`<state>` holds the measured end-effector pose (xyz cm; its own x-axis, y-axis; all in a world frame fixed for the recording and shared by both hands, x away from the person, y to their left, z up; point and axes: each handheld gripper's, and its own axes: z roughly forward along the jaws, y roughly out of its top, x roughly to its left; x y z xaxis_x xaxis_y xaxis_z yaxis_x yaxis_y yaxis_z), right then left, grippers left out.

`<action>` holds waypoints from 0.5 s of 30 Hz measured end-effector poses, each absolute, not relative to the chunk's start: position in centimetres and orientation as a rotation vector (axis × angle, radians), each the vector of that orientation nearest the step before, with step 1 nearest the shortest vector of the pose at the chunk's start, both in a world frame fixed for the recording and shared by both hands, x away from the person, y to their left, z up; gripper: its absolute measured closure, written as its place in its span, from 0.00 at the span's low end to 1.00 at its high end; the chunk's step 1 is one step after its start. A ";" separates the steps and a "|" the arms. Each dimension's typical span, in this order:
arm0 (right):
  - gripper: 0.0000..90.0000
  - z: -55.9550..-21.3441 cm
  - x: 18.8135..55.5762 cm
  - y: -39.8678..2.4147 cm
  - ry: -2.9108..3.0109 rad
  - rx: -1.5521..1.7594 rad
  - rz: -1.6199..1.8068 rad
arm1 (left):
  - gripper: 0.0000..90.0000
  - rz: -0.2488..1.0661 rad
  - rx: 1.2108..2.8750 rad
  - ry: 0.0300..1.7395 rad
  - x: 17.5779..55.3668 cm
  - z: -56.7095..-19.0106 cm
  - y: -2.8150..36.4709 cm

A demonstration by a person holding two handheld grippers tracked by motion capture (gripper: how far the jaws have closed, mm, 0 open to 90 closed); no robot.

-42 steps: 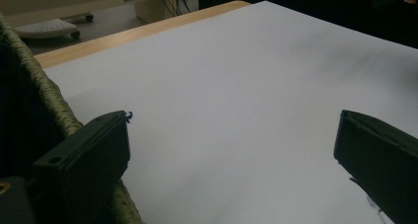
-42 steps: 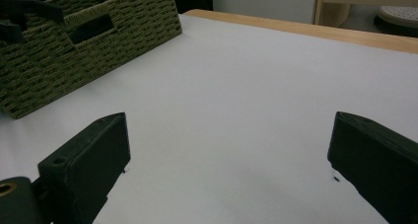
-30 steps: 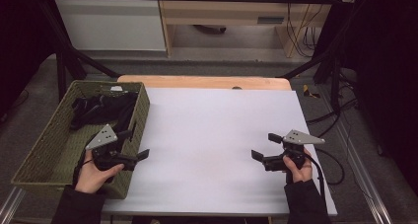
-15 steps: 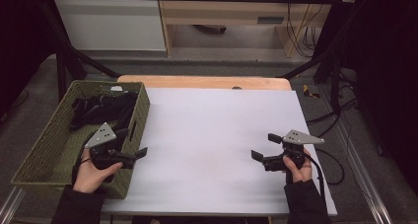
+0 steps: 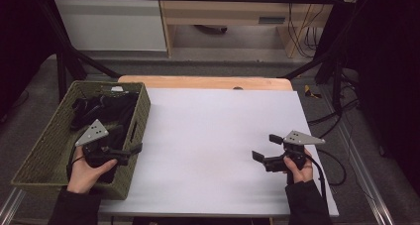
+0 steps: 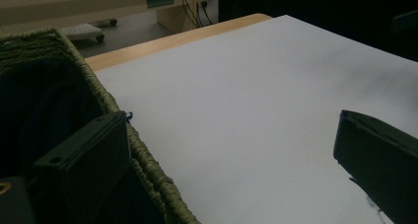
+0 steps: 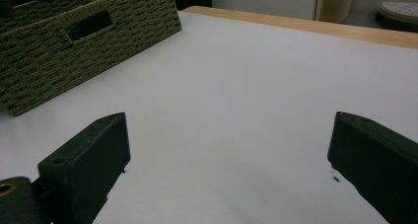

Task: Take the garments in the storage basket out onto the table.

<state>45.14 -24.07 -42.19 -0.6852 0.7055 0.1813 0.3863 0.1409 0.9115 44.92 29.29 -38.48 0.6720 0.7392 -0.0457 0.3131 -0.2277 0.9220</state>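
Woven green basket (image 5: 52, 150) sits at the counter's (image 5: 213, 136) nine o'clock edge, dark clothing (image 5: 106, 111) inside. Left claw (image 5: 132, 149) hovers over the basket's near wall (one jaw inside, one over the counter), wide open, empty. Right claw (image 5: 264, 148), at four o'clock, likewise wide open, empty.

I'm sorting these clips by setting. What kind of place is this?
Probably a lab recording station: a white-covered table inside a black frame, loose cables behind it, and a woven basket of dark items.

basket (image 5: 54, 150): olive green, woven | clothing (image 5: 106, 111) in basket: black | table sheet (image 5: 213, 136): plain white | table edge (image 5: 203, 80): light wood | gripper jaws: black
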 end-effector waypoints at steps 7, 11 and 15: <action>0.03 -42.3 45.2 -24.2 2.130 1.072 1.551 | 0.00 0.501 1.814 0.848 45.0 -38.2 29.6; 0.03 -42.3 45.2 -24.1 2.136 1.068 1.548 | 0.00 0.509 1.806 0.866 45.2 -38.1 30.0; 0.03 -42.4 45.2 -24.1 2.139 1.069 1.545 | 0.00 0.513 1.800 0.879 45.3 -38.0 30.3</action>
